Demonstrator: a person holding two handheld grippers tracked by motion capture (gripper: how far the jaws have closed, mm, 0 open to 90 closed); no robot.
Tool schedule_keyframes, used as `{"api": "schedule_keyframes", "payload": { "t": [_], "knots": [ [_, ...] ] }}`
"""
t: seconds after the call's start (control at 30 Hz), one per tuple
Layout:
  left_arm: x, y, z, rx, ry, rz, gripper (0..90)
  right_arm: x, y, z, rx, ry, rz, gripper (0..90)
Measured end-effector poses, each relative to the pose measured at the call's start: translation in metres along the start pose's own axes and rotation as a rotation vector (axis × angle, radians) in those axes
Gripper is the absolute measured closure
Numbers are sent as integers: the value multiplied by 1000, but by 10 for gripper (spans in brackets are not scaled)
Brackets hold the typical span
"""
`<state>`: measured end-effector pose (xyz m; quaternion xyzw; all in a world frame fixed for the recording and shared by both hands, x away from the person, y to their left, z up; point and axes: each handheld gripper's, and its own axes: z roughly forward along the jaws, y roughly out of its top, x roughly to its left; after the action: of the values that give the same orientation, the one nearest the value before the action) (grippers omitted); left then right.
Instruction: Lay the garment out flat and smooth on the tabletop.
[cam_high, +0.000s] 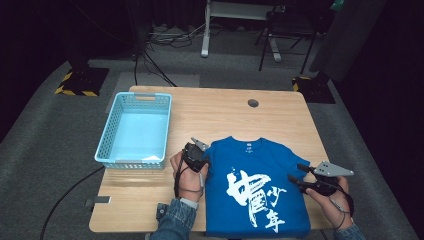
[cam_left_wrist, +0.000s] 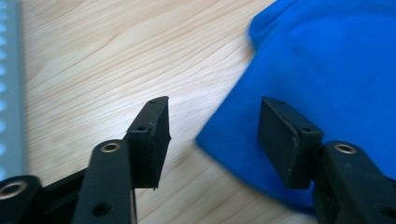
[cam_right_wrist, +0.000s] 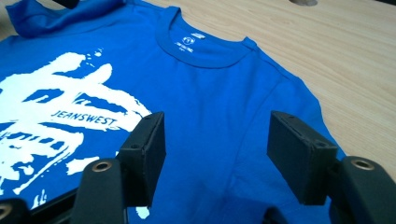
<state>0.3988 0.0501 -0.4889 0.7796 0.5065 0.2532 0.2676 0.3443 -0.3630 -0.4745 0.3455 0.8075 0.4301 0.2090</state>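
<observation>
A blue T-shirt (cam_high: 255, 185) with a white print lies flat on the wooden table (cam_high: 220, 112), front up, collar toward the far side. My left gripper (cam_high: 198, 145) sits at the shirt's left sleeve. Its jaws are open in the left gripper view, where my left gripper (cam_left_wrist: 212, 126) has the sleeve edge of the T-shirt (cam_left_wrist: 327, 70) lying under and between the pads, which do not press on it. My right gripper (cam_high: 295, 172) hovers over the shirt's right side. In the right gripper view, my right gripper (cam_right_wrist: 215, 135) is open just above the T-shirt (cam_right_wrist: 210, 93), with nothing held.
A light blue plastic basket (cam_high: 107, 131) stands on the table's left part, close to my left hand. A round cable hole (cam_high: 253, 103) sits near the far edge. Bare wood lies beyond the collar. The basket (cam_left_wrist: 9, 93) edges the left gripper view.
</observation>
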Motion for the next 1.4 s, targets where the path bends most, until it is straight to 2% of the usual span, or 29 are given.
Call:
{"api": "schedule_keyframes", "payload": {
  "t": [0.13, 0.23, 0.4, 0.43, 0.47, 0.53, 0.63, 0.73, 0.77, 0.8, 0.9, 0.97, 1.03, 1.1, 1.13, 1.23, 1.4],
  "knots": [
    [4, -6, 0, 18, 33, 17, 458, 1, 0, 3, 3, 4, 8, 366],
    [6, -10, -6, 34, 32, 20, 458, 2, 0, 4, 5, 7, 2, 364],
    [8, -18, -19, 86, 121, 83, 452, 1, 1, 2, 3, 2, 3, 358],
    [8, -20, -22, 82, 113, 80, 441, 1, 0, 2, 4, 3, 5, 357],
    [7, -20, -26, 64, 85, 62, 418, 2, 0, 2, 5, 4, 5, 356],
    [2, -20, -35, 8, 32, 38, 386, 3, 0, 2, 7, 10, 3, 355],
    [-15, -17, -46, -49, -88, 34, 361, 6, -1, 2, 12, 23, -1, 353],
    [-39, -21, -53, -87, -188, 82, 331, 10, -2, -1, 17, 41, -2, 347],
    [-48, -24, -56, -96, -237, 101, 316, 12, -3, -2, 21, 52, -2, 344],
    [-56, -29, -58, -99, -276, 115, 305, 14, -5, -3, 26, 64, 3, 340],
    [-75, -44, -63, -78, -358, 173, 290, 23, -14, -7, 66, 104, -1, 335],
    [-84, -52, -63, -49, -380, 205, 290, 28, -22, -8, 100, 124, -10, 335],
    [-88, -58, -59, -20, -372, 234, 292, 33, -28, -6, 129, 142, -17, 335],
    [-87, -61, -54, -36, -373, 217, 277, 36, -33, -1, 160, 160, -27, 321],
    [-87, -61, -53, -41, -369, 212, 265, 37, -35, 1, 135, 160, -26, 315],
    [-84, -59, -48, -65, -363, 197, 263, 36, -33, 5, 140, 140, -47, 332],
    [-71, -45, -30, -86, -341, 169, 263, 24, -22, 21, 141, 122, -35, 333]
  ]
}}
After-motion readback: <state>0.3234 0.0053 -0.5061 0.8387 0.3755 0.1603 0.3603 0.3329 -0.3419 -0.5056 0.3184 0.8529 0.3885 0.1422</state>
